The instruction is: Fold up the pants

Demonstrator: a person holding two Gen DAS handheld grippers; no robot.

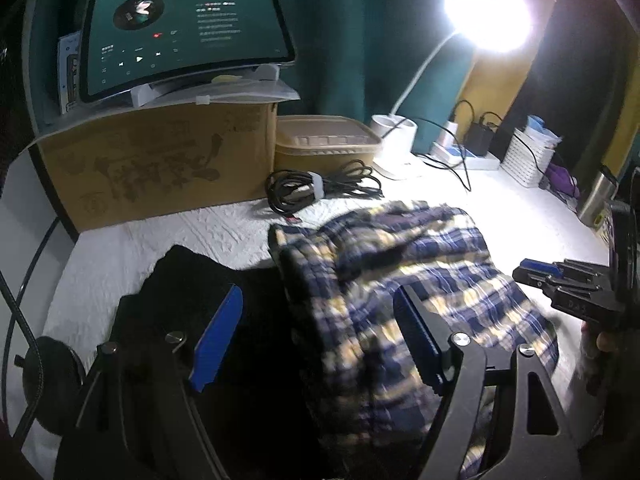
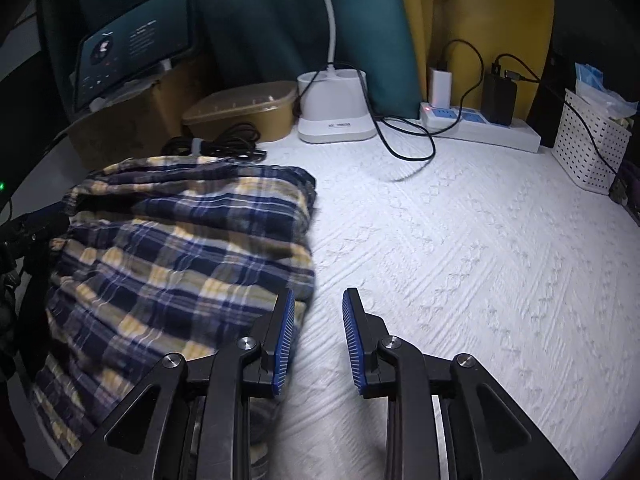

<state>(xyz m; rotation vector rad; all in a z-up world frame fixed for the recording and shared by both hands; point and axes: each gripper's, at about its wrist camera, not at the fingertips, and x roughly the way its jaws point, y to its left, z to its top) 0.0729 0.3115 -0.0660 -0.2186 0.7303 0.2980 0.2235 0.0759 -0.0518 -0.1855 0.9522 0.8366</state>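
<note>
Along the worktop's far edge: lidded tan container, contents hidden; white slotted basket at the far right corner holding a blue-and-clear packet. Plaid pants heaped on the left half, beside a dark garment. Bare white cover across the right half. Left gripper spread wide over the plaid; right gripper parted, gripping nothing, at the heap's right edge.

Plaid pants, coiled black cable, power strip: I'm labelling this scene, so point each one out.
plaid pants [image 2: 180, 240], right wrist view, on the middle of the folded cloth.
coiled black cable [image 1: 320, 190], left wrist view, on the bundle near its pale tie.
power strip [image 2: 480, 128], right wrist view, on its white body.
</note>
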